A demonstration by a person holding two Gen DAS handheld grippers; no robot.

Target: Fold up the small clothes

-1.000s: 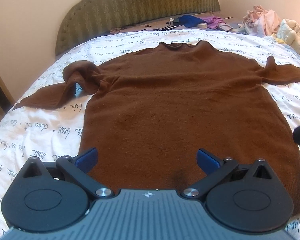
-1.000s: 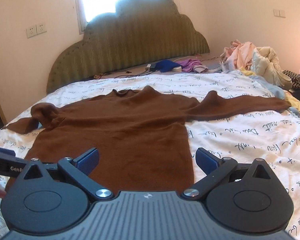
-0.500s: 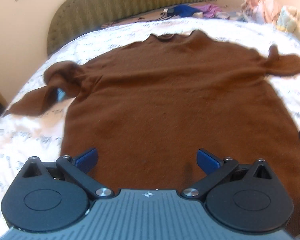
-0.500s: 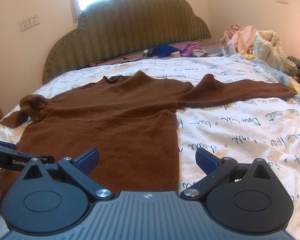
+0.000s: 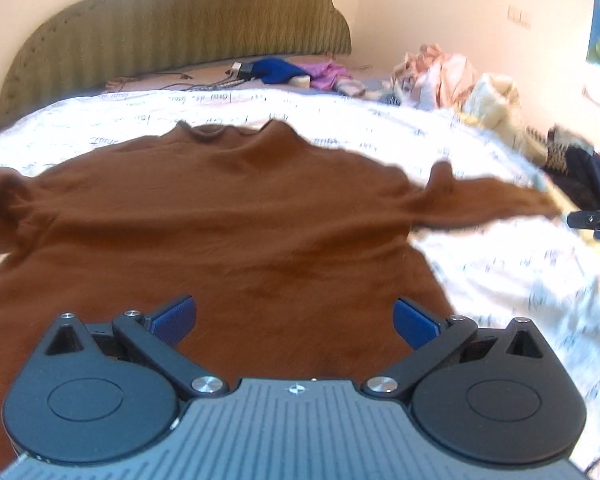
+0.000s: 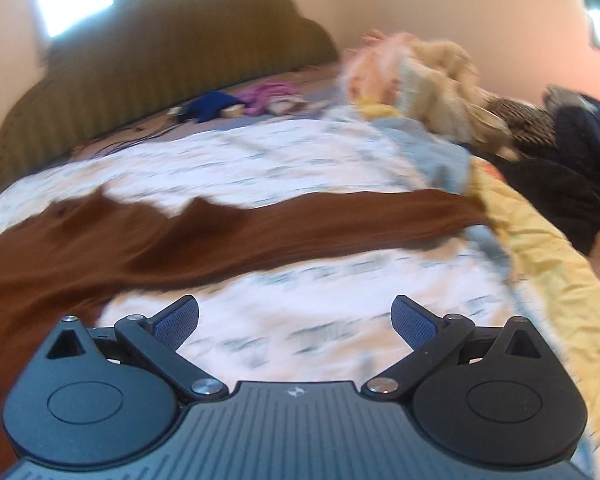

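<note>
A brown long-sleeved sweater [image 5: 228, 232] lies flat on the bed, collar toward the headboard, both sleeves spread out. My left gripper [image 5: 294, 316] hovers open over the sweater's lower body, nothing between its blue pads. In the right wrist view the sweater's right sleeve [image 6: 340, 224] stretches across the white printed sheet, its cuff near a yellow blanket. My right gripper [image 6: 295, 316] stands open above bare sheet, a little short of that sleeve. The right gripper's tip [image 5: 592, 220] also shows at the left wrist view's right edge, beside the cuff.
A green padded headboard [image 5: 180, 28] stands behind. Blue and purple garments [image 5: 296, 74] lie near it. A pile of pale clothes [image 6: 420, 76] and dark garments [image 6: 572, 160] sit on the right, by a yellow blanket [image 6: 540, 248].
Both grippers have swung to the right. The right one has left the sweater's hem and now faces the right sleeve; the left one sits over the body further right. Both stay open.
</note>
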